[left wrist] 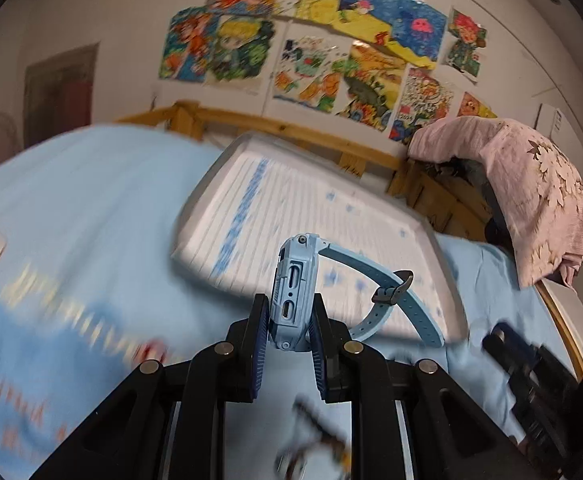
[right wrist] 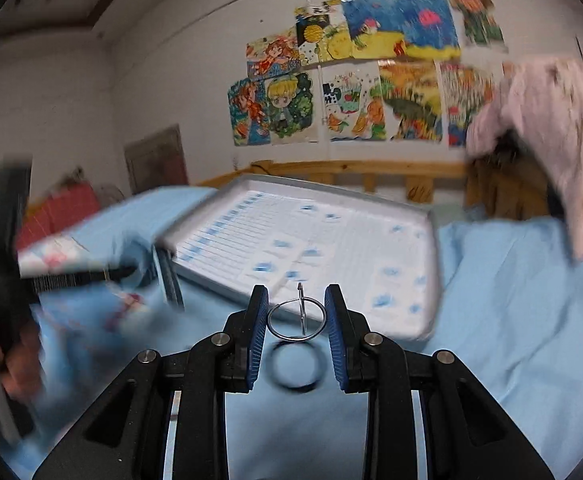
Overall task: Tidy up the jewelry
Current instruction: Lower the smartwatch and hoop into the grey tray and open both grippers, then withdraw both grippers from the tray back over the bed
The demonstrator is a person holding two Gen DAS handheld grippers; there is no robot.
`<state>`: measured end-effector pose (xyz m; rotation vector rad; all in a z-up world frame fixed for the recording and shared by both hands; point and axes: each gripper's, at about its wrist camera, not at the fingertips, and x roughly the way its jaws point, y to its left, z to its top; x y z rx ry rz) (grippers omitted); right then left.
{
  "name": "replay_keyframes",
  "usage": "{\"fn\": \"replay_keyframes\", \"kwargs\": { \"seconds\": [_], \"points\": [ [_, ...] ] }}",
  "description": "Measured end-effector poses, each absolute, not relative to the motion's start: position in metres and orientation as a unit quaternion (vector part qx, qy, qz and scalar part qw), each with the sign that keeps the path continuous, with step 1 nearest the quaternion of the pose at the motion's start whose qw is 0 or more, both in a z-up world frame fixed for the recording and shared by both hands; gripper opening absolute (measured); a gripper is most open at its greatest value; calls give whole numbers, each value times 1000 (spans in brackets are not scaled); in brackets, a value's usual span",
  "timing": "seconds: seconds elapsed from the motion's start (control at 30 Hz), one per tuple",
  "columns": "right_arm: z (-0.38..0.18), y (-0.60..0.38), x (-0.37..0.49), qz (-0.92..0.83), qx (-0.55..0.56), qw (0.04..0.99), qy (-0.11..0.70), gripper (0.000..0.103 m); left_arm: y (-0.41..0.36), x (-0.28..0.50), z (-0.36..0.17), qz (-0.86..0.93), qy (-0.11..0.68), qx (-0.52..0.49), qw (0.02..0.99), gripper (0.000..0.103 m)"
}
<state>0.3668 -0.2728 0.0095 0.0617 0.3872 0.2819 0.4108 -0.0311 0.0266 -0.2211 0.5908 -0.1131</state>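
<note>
The left gripper has its jaws clamped on the case of a pale blue plastic smartwatch with a rubbery buckled strap, which stands on edge between the pads while the strap loops out beyond the right-hand jaw. That case looks rigid and fairly light, a sound place to take hold; the strap is floppy and would swing or slip if taken instead. The right gripper has its jaws closed in on a thin silver wire ring with an upright pin across it, each pad touching one side of the hoop. It looks feather-light, springy and slick, so I'd judge a gentle squeeze across its width safest. Ahead of both sets of jaws lies a shallow white rectangular tray lined with a blue-printed sheet, resting on a light blue bedsheet. Beyond are a wooden bed rail, a pink floral quilt and bright children's drawings taped to the wall.
</note>
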Motion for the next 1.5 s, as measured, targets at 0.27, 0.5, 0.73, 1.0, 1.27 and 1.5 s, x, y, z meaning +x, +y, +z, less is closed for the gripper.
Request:
{"fn": "replay_keyframes", "kwargs": {
  "seconds": [0.27,0.5,0.73,1.0,1.27,1.5],
  "points": [
    [-3,-304,437,116,40,969,214,26,-63,476,4,-69,314,-98,942,19],
    [-31,-313,464,115,75,967,213,26,-72,496,-10,-42,345,-66,935,19],
    [-46,-315,472,113,91,961,234,26,-73,494,-11,-28,350,-66,934,20],
    [-48,-317,473,112,95,959,242,26,-76,490,-12,-32,341,-60,938,59],
    [-42,-323,470,119,116,956,242,40,-58,467,-1,-24,306,-107,946,83],
    [-9,-323,436,108,130,966,197,81,-42,415,27,-6,242,-129,962,103]
  ]
}}
